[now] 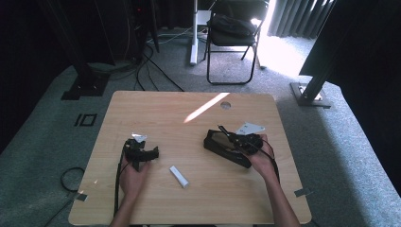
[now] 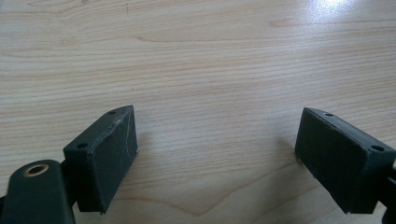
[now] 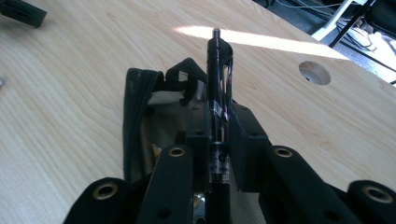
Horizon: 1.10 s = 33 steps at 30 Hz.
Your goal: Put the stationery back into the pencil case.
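Observation:
My right gripper (image 1: 232,137) is shut on a black pen (image 1: 223,130) and holds it just over an open black pouch (image 1: 222,149) on the right half of the wooden table (image 1: 198,198). In the right gripper view the pen (image 3: 218,70) sticks out forward between the pads of the gripper (image 3: 219,135), above the pouch (image 3: 140,107). My left gripper (image 1: 142,155) rests at the table's left, and its jaws (image 2: 217,140) stand wide open over bare wood (image 2: 187,56) with nothing between them. A small white block (image 1: 179,176) lies between the two hands.
A round cable hole (image 1: 225,105) sits near the table's far edge, beside a strip of sunlight. Beyond the table stand a black folding chair (image 1: 234,35), a white post (image 1: 194,33) and dark stand feet (image 1: 85,85) with cables on the carpet.

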Available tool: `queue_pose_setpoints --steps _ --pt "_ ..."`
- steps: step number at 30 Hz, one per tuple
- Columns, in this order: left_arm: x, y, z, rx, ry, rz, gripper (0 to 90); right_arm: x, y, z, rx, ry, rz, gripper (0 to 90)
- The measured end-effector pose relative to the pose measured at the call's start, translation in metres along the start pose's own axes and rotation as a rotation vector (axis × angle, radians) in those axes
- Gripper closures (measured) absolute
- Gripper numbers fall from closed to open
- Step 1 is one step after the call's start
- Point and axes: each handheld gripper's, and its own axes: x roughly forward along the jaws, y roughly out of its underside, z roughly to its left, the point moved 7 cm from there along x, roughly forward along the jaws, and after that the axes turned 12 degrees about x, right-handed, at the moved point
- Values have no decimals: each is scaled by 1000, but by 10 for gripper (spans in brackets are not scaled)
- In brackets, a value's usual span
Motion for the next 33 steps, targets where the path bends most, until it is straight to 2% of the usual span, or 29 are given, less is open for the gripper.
queue_pose_setpoints --steps 13,33 --pt "0 0 0 0 0 0 133 9 5 -4 -19 -12 39 793" --pt "0 0 0 0 0 0 133 17 12 0 -42 -40 83 788"
